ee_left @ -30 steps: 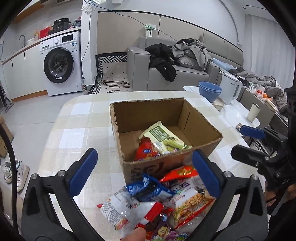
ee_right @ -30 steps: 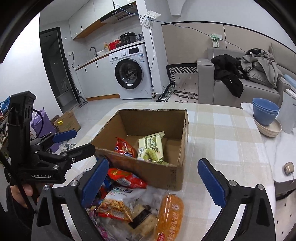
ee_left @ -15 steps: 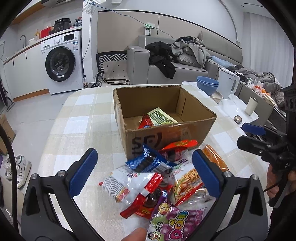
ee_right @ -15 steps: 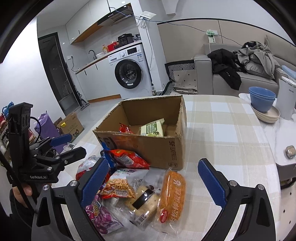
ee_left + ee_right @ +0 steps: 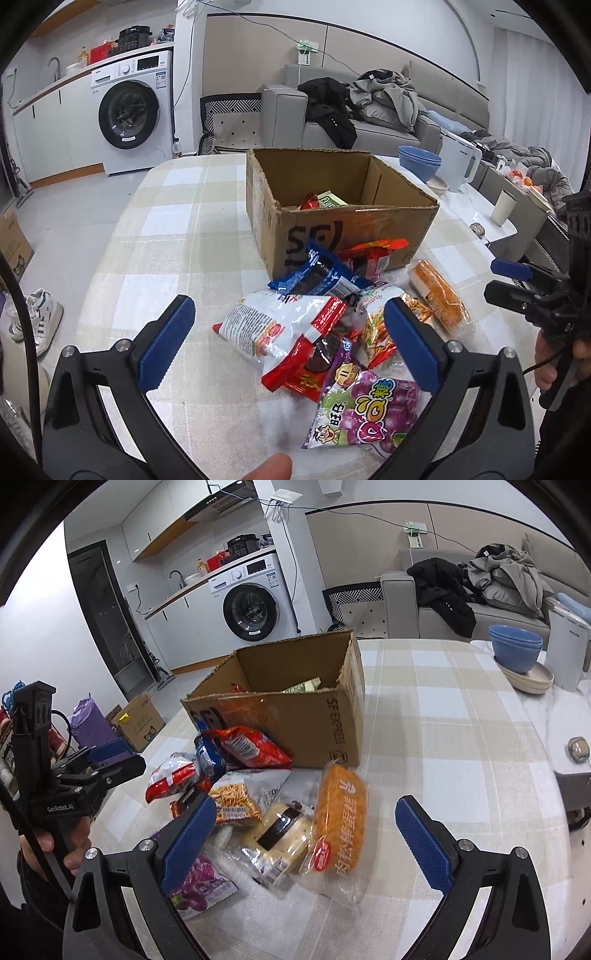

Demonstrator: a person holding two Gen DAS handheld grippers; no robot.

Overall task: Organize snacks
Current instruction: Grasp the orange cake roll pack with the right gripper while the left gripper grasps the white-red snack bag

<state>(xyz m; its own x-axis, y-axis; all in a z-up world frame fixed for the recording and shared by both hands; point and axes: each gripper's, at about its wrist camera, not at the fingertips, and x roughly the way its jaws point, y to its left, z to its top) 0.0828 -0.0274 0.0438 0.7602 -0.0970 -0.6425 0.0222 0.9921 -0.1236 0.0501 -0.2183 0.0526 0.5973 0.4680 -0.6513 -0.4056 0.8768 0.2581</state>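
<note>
Two grippers, both hovering over the snack pile, neither holding anything. Left gripper (image 5: 288, 339) jaws spread wide above the white-and-red packet (image 5: 258, 325) and the purple grape-candy bag (image 5: 365, 410) — looks like it's lining up a pick. Right gripper (image 5: 306, 834) also spread, framing the wrapped bread (image 5: 277, 838) and the orange pork-floss cake (image 5: 341, 808).

Loose packets are heaped on the checked tablecloth (image 5: 177, 236), just in front of the cardboard box (image 5: 343, 229); the red chip bag (image 5: 247, 747) and the blue packet (image 5: 317, 275) lean against its front wall. Box is open-topped, so drops go straight in. Inside: a green pack (image 5: 331, 201) and a red one, so sorting has barely started.

Blue bowls (image 5: 515, 646) sit well off to the side, clear of the work.
</note>
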